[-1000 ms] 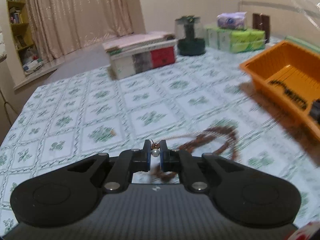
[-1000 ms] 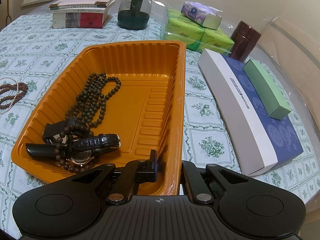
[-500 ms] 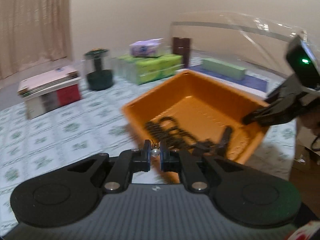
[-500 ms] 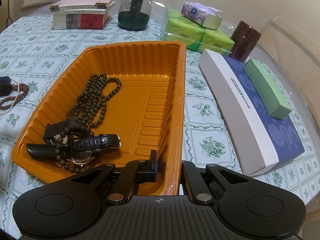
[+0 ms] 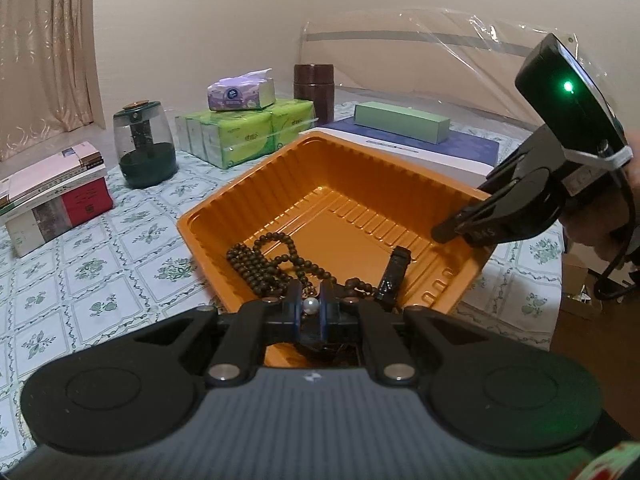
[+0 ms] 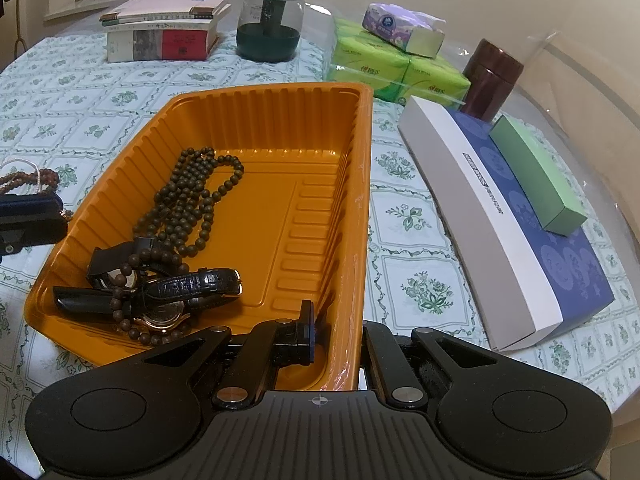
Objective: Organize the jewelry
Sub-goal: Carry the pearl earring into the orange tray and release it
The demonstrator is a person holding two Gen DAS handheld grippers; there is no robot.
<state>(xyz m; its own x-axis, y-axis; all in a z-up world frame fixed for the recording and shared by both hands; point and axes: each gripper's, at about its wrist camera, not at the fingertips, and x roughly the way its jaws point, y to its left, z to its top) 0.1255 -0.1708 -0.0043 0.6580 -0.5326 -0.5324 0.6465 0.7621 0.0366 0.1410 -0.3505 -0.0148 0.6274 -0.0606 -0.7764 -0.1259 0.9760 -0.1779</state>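
While the left tongs [image 5: 311,307] are closed on a small pearl piece [image 5: 311,305] at the near end of the orange tray [image 5: 256,192], the right tongs [image 6: 335,334] are clamped on the tray's side wall, one finger inside the tray and the other outside it, so that the tray is steadied on the worktop [image 6: 420,248]. What the pearl piece is cannot be told, since only one white bead and a hint of metal fitting are seen between the pads; anything hanging below is hidden by the tongs' body. Inside the tray, a dark wooden bead strand [image 6: 192,200] is seen coiled toward the left wall, and two wristwatches with black straps [image 6: 168,292] are heaped at the near left corner. A reddish bead strand with a white cord [image 6: 28,178] lies on the worktop just outside the tray's left wall, beside the left tongs. The pearl piece is judged light, hard and smooth, hence apt to slip from flat pads; a grip across the bead's widest part is favoured, with modest force because pearl surfaces mark easily. The bead strands are judged limp and prone to tangling and trailing, so hold is best taken at a bunched section. The thin plastic tray is likely flexible and light, which explains the steadying grip.
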